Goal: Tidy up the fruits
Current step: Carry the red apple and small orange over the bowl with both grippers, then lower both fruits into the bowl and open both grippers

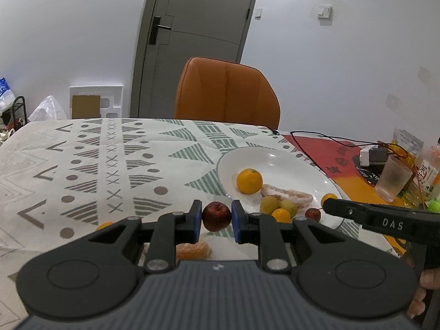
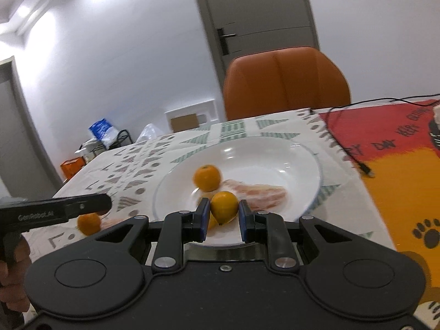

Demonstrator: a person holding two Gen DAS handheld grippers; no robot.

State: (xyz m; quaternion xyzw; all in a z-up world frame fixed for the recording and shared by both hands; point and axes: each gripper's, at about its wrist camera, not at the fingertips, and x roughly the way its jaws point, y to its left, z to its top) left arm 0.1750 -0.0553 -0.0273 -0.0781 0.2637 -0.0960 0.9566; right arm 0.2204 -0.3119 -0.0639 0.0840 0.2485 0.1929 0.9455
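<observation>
My left gripper (image 1: 216, 216) is shut on a small dark red apple (image 1: 216, 216), held above the patterned tablecloth just left of the white plate (image 1: 277, 156). The plate holds an orange (image 1: 249, 180), peeled fruit segments (image 1: 291, 194), small yellow-green fruits (image 1: 269, 203) and a small red fruit (image 1: 313, 214). My right gripper (image 2: 222, 212) is shut on a small yellow-orange fruit (image 2: 224, 207) over the near edge of the plate (image 2: 275, 154). Another orange (image 2: 206, 177) and the peeled segments (image 2: 261, 192) lie behind it.
A peeled tangerine (image 1: 192, 249) and an orange (image 2: 89, 222) lie on the tablecloth near the left gripper. An orange chair (image 1: 227, 93) stands behind the table. A plastic cup (image 1: 393, 177), bottles, a charger and cables sit at the right on the red mat.
</observation>
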